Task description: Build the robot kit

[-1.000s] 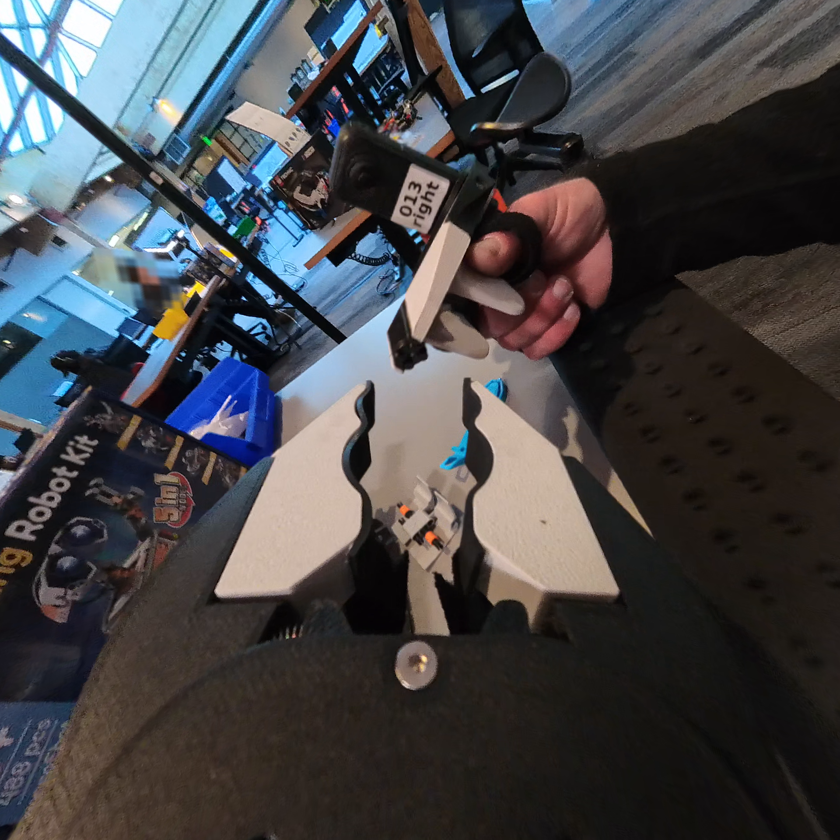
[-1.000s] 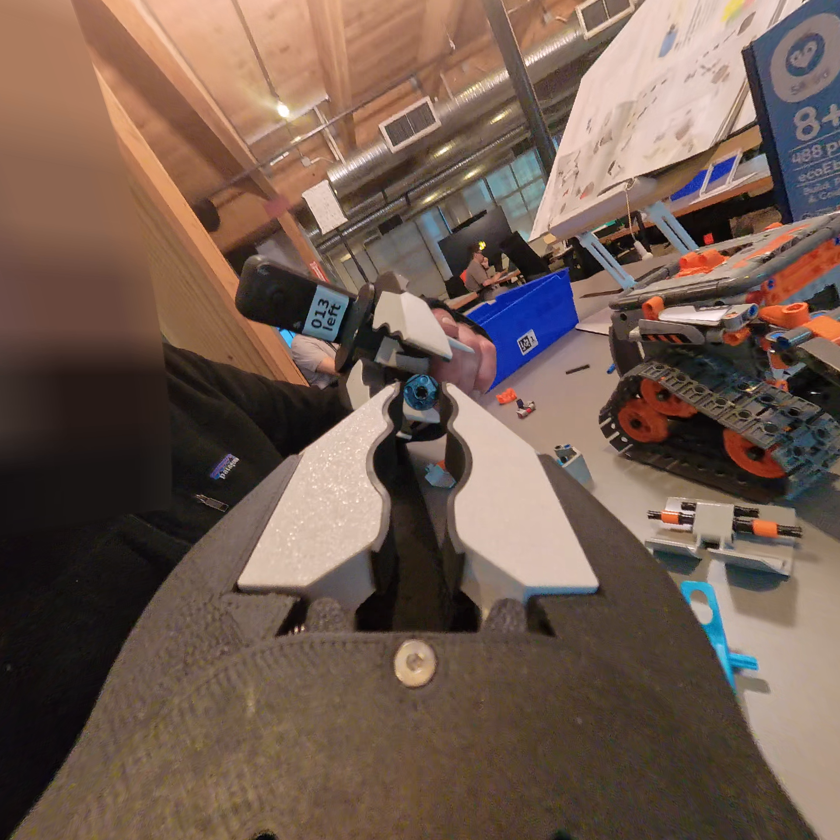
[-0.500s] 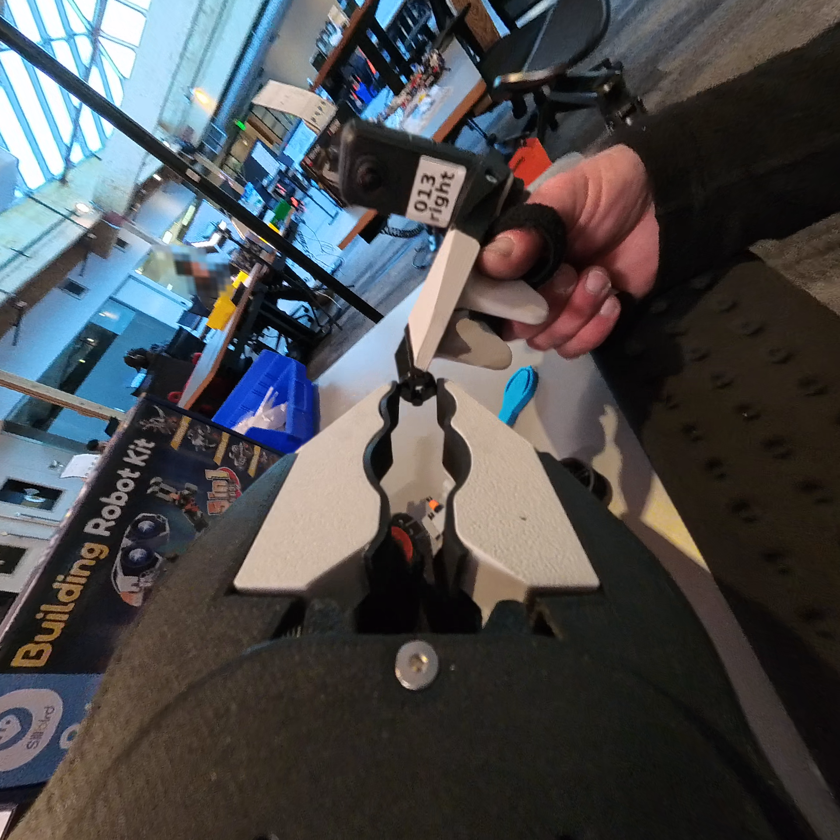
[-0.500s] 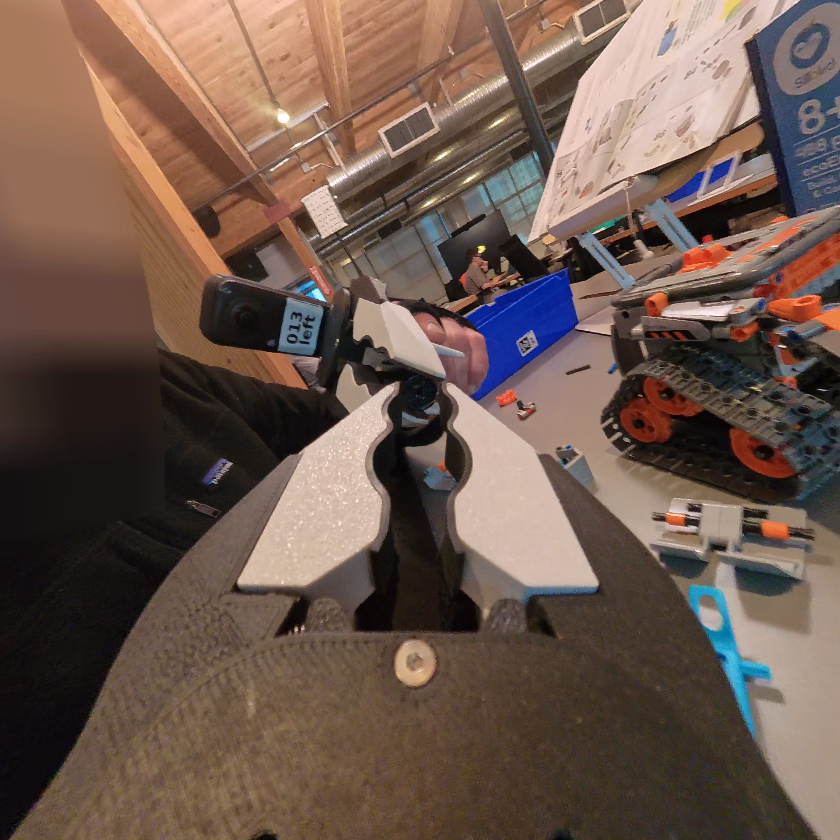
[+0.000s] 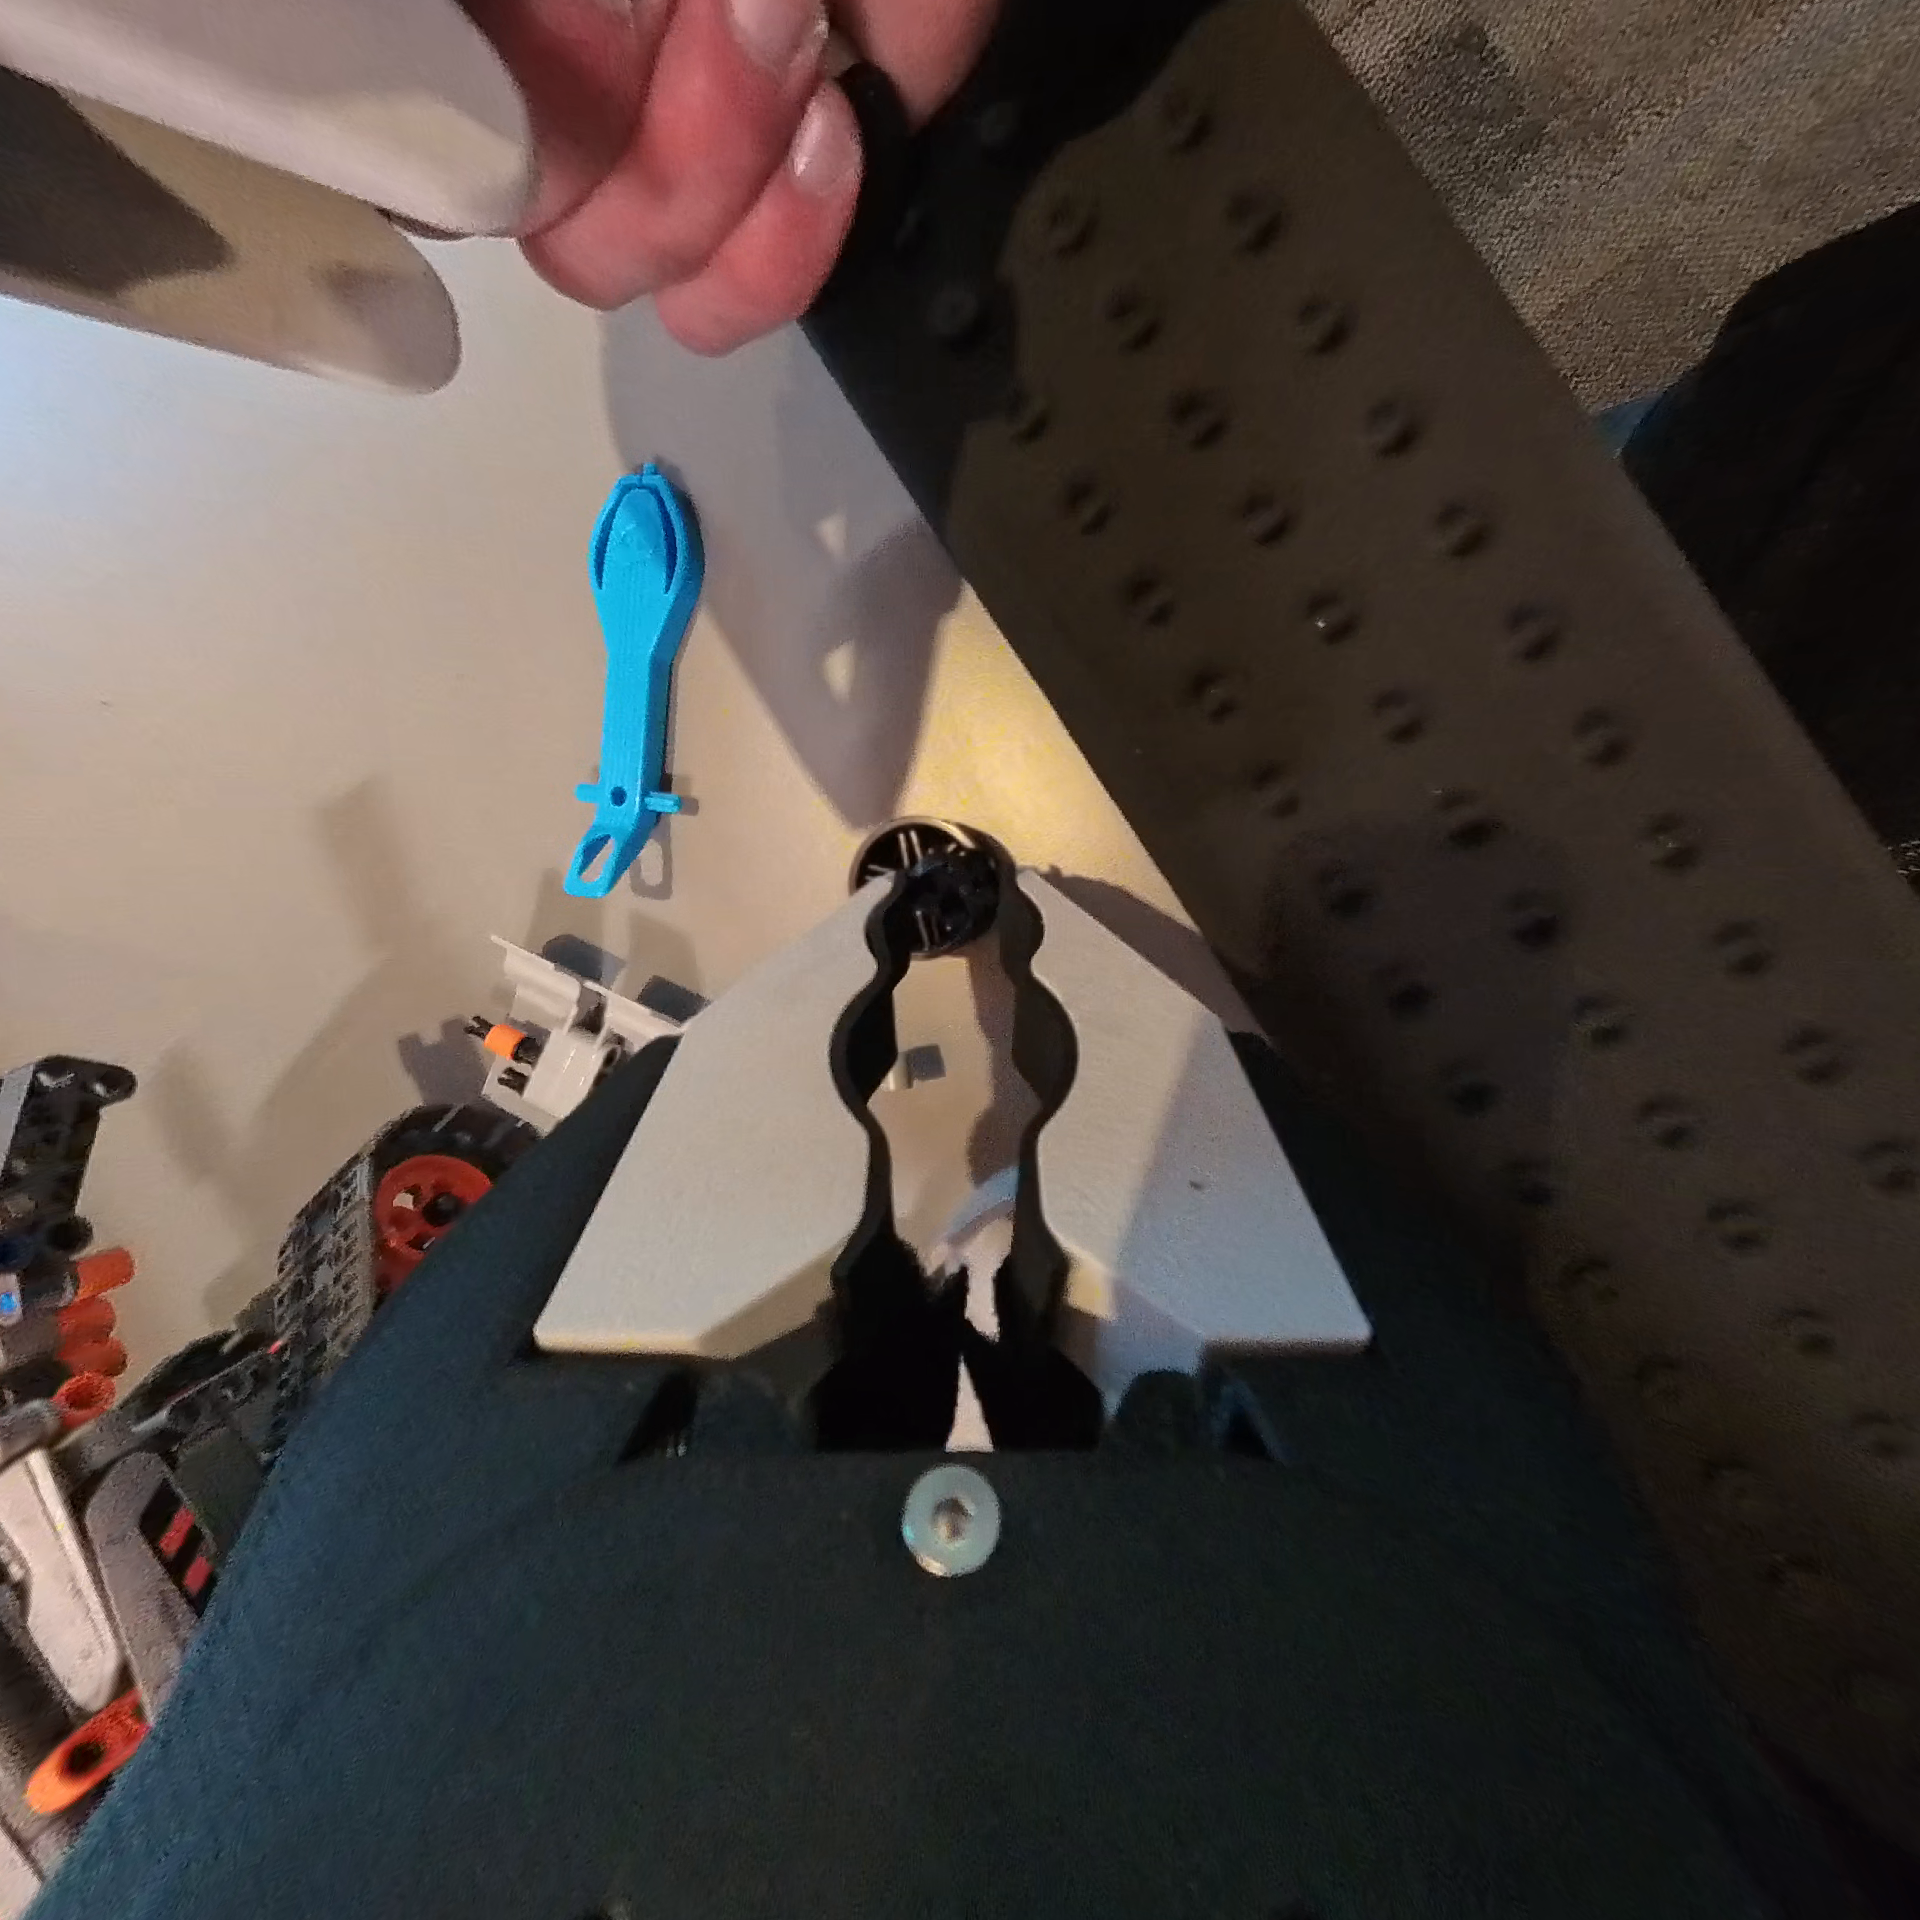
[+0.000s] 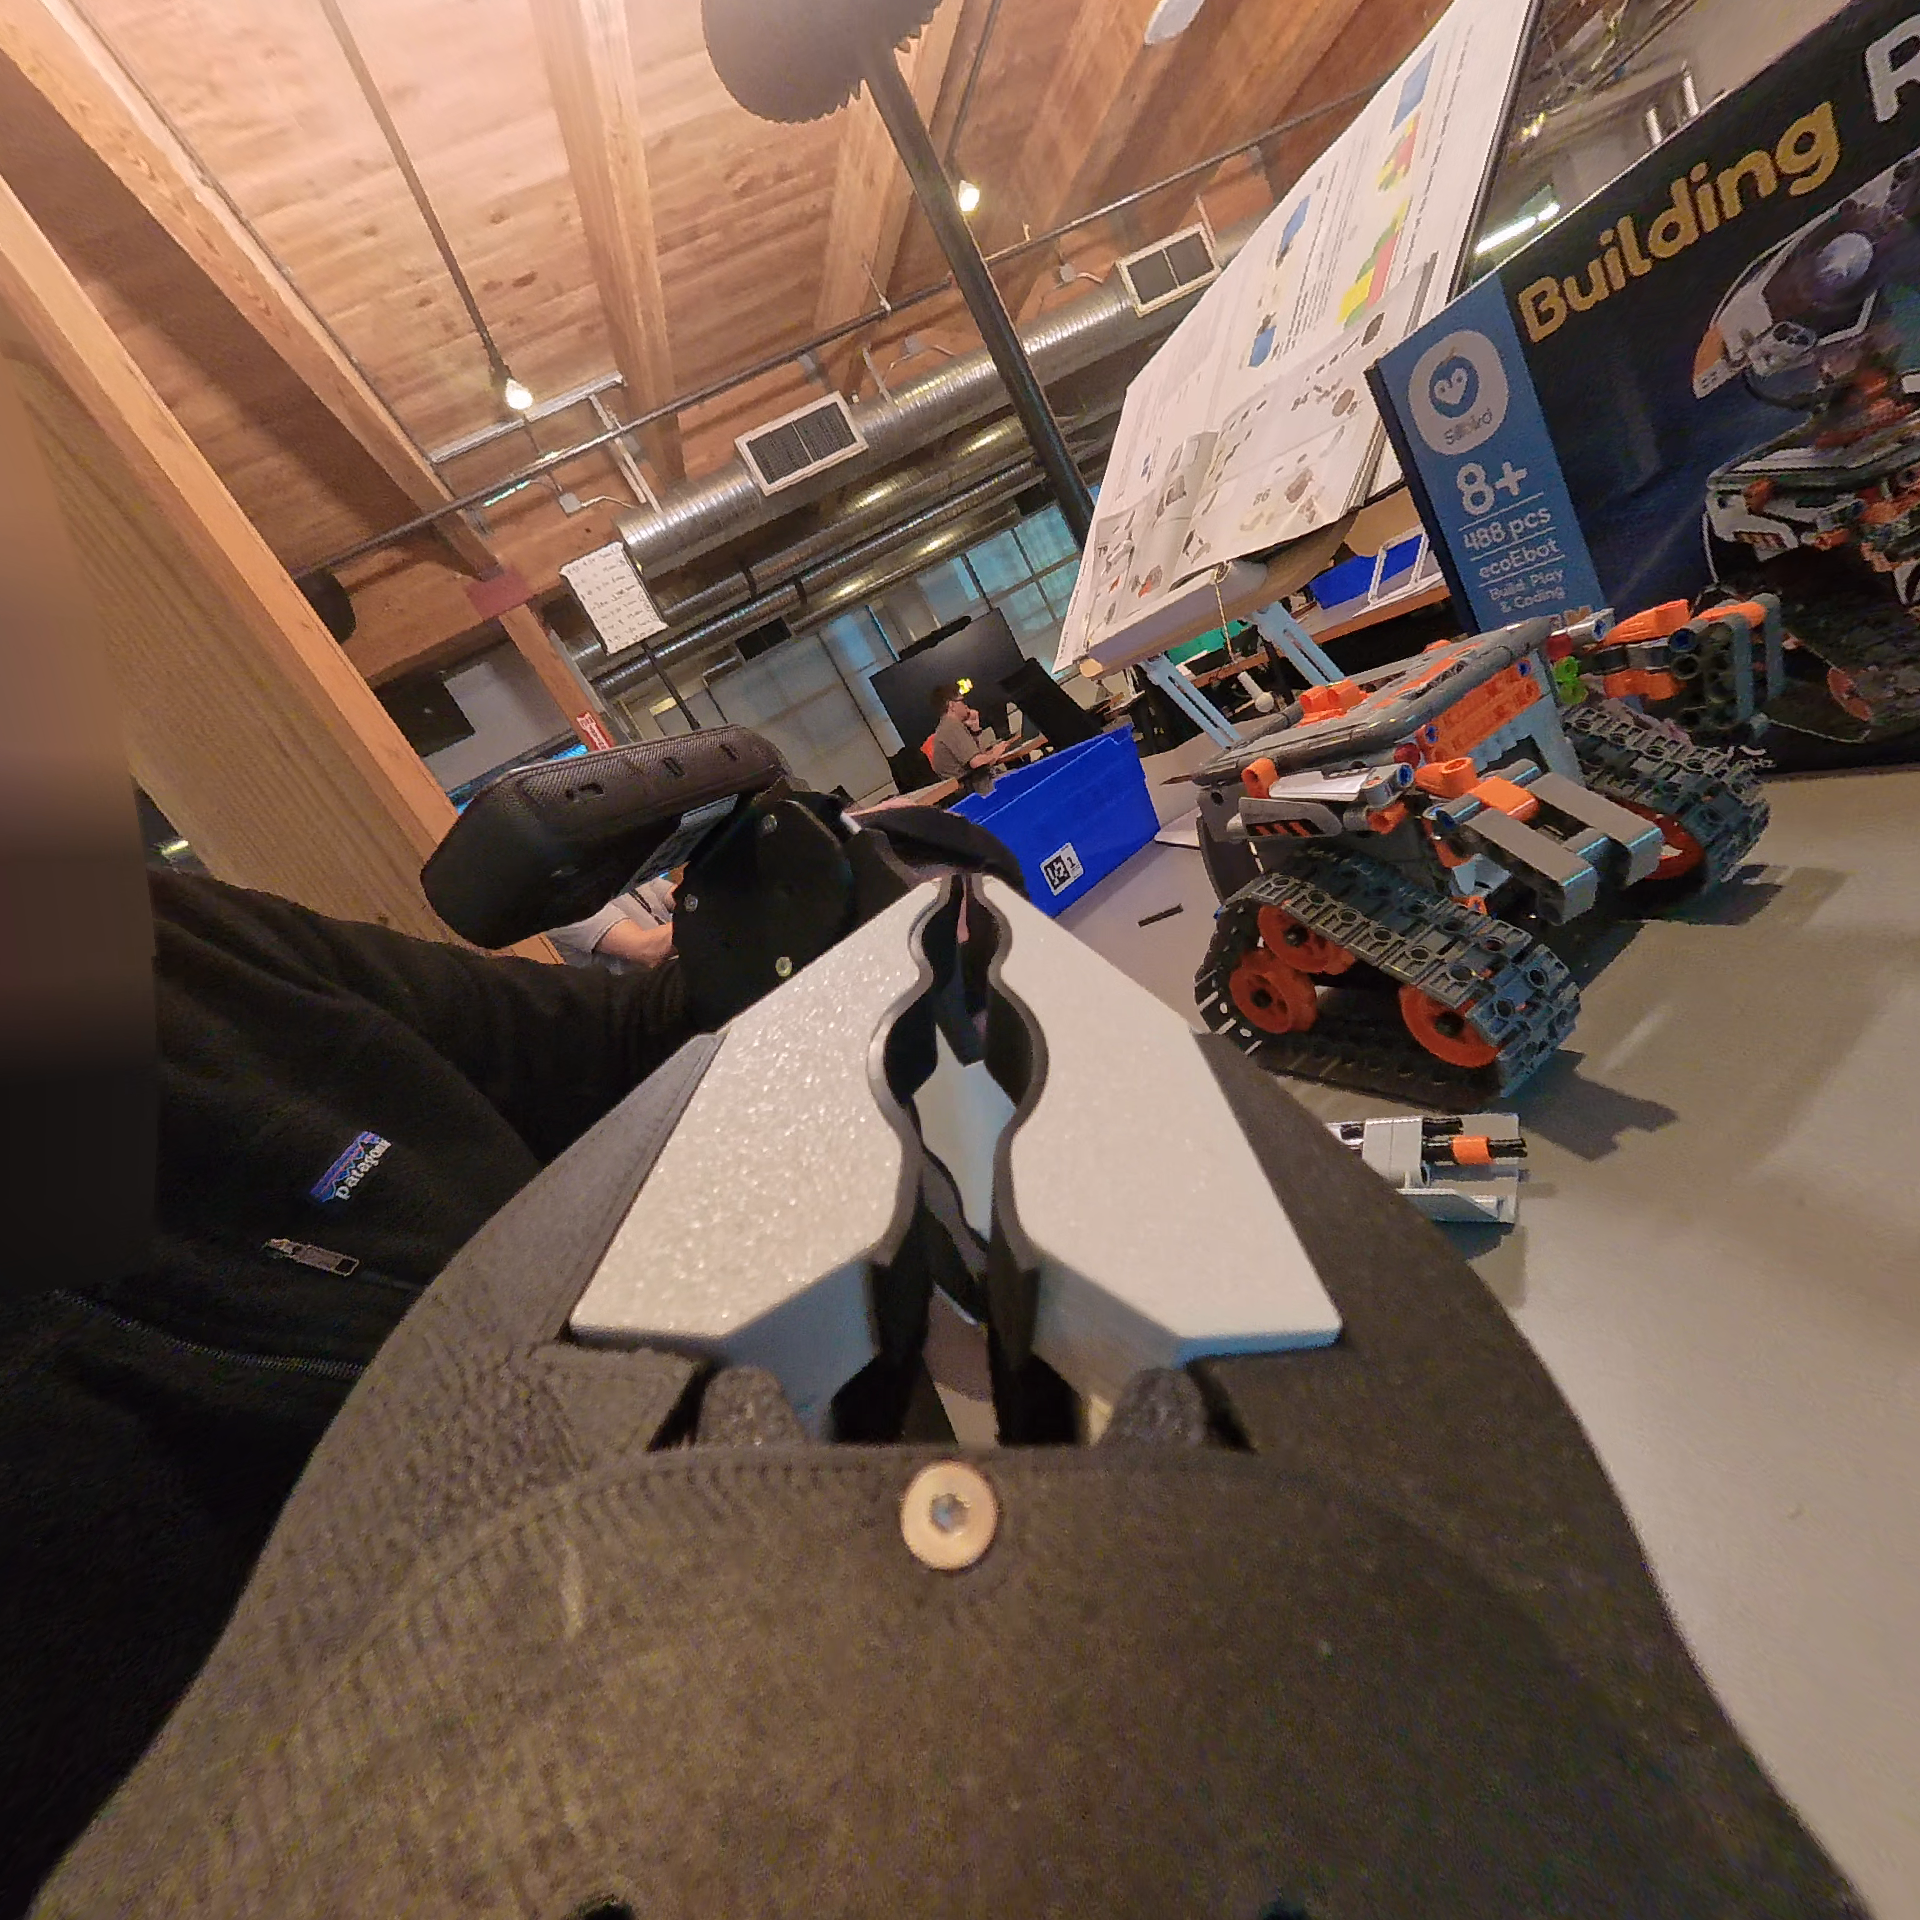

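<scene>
In the left wrist view my left gripper (image 5: pixel 940 904) is shut on a small black wheel-like part (image 5: pixel 935 914) and points down at the pale table (image 5: pixel 260 623), close to its right edge. A hand (image 5: pixel 717 156) holding the right gripper's pale handle fills the top of that view. In the right wrist view my right gripper (image 6: pixel 963 894) is shut with nothing between its tips. The left gripper (image 6: pixel 644 831) shows beyond it, held by a black-sleeved arm (image 6: pixel 364 1039).
A blue plastic tool (image 5: pixel 634 665) and a small grey sub-assembly with orange pins (image 5: pixel 556 1029) (image 6: pixel 1439 1158) lie on the table. A tracked grey-and-orange robot model (image 6: pixel 1455 883), a blue bin (image 6: pixel 1070 821), a kit box (image 6: pixel 1714 416) and a propped instruction sheet (image 6: pixel 1278 364) stand behind. A black dotted panel (image 5: pixel 1403 779) borders the table. Across from one pair of fingers to the other is roughly 12 cm. Left tips and right tips are each some 20 cm from the tracked grey-and-orange robot model (image 6: pixel 1455 883).
The small black part passed from the right gripper's tips to the left gripper. The left gripper tilted down toward the table with it. The right gripper drew away and closed empty.
</scene>
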